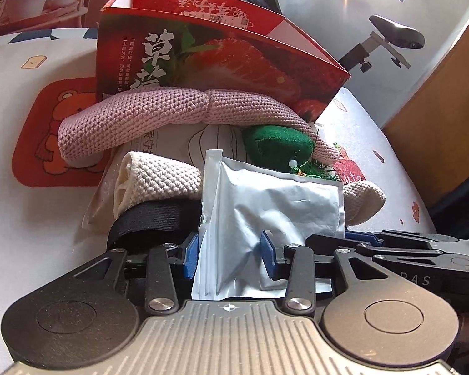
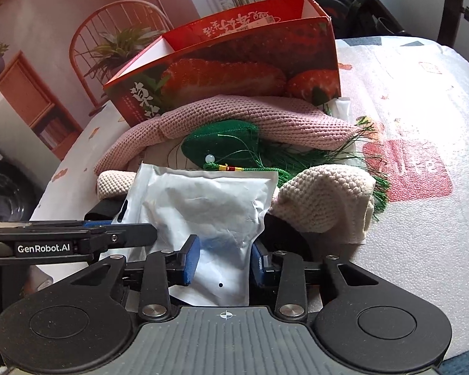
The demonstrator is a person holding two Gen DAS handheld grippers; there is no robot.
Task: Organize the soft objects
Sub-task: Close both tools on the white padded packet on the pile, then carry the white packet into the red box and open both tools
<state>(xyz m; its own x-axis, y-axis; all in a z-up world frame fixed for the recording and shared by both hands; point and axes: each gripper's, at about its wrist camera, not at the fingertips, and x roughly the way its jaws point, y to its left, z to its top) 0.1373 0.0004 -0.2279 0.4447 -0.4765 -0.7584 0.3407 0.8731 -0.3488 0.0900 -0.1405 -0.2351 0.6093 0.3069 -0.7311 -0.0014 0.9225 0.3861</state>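
A silver foil pouch (image 1: 265,206) (image 2: 203,206) lies at the front of a pile of soft things. My left gripper (image 1: 231,250) has its blue pads pressed on the pouch's lower part, which creases between them. My right gripper (image 2: 224,259) pinches the same pouch, which narrows between its pads. Each gripper shows sideways in the other's view: the right gripper (image 1: 359,240) and the left gripper (image 2: 118,237). Behind the pouch lie a long pink crochet tube (image 1: 172,109) (image 2: 265,118), a green tasselled sachet (image 1: 278,147) (image 2: 222,143), cream knitted pieces (image 1: 159,178) (image 2: 325,200) and a black band (image 1: 153,222).
An open red strawberry box (image 1: 222,56) (image 2: 234,62) stands upright just behind the pile. A printed plastic bag (image 1: 203,137) lies under the soft things. The table wears a white patterned cloth (image 2: 406,187) with a red bear patch (image 1: 47,131) at the left. Exercise gear (image 1: 390,37) stands beyond.
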